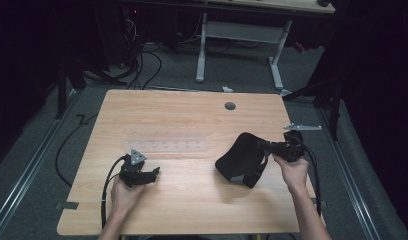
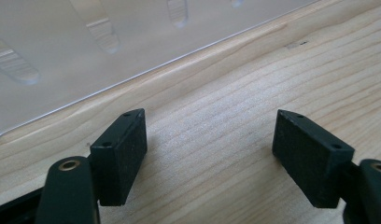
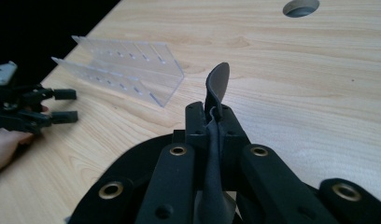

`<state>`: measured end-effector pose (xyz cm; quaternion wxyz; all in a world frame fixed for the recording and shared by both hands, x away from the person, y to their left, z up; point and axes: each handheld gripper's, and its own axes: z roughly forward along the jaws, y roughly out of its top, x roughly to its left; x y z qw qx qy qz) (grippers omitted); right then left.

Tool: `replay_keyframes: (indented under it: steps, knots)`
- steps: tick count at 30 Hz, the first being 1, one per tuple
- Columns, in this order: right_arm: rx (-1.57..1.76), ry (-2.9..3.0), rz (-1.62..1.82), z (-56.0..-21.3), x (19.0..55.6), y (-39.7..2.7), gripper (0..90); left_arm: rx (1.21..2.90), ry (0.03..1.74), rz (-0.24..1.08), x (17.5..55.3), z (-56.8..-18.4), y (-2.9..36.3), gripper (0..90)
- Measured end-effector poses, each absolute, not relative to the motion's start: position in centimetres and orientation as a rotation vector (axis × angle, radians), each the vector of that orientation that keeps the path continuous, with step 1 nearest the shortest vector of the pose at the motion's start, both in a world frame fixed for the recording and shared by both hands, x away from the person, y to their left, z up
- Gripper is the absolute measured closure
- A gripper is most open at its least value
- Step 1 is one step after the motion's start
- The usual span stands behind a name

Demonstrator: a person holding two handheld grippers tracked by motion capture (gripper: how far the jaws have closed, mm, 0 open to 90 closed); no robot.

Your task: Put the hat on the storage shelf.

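Note:
A black padded fabric piece [image 1: 239, 157] with a grey inner face and a strap hangs tilted, its lower edge at the wooden table [image 1: 192, 200], right of centre. My right gripper [image 1: 262, 145] is shut on its upper right edge; in the right gripper view the jaws pinch the dark cloth [image 3: 218, 81], which sticks up between them at my right gripper [image 3: 215, 122]. My left gripper [image 1: 155, 173] rests low on the table at the left, held in a hand. Its jaws stand wide apart with bare wood between them, as my left gripper [image 2: 209, 154] shows.
A clear plastic rack [image 1: 167, 145] with rows of slots lies flat just beyond the left gripper; it is the clear rack [image 2: 86, 46] and the rack [image 3: 128, 70]. A round cable hole [image 1: 230, 106] sits near the far edge. Dark floor with cables surrounds the table.

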<state>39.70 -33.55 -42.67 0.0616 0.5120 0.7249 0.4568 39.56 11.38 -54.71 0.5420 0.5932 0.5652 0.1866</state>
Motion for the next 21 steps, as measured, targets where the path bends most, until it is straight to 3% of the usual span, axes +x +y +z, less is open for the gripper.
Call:
replay_keyframes:
  steps: [9, 21]
  knots:
    - [1.56, 2.096, 1.498, -42.6, 36.4, -34.9, 86.6, 1.402, 1.258, 0.41, 38.2, -54.0, 10.7, 26.7]
    - [1.552, 2.09, 1.58, -43.4, 34.8, -32.7, 86.5, 1.439, 1.07, 0.3, 33.9, -51.6, 7.9, 25.6]
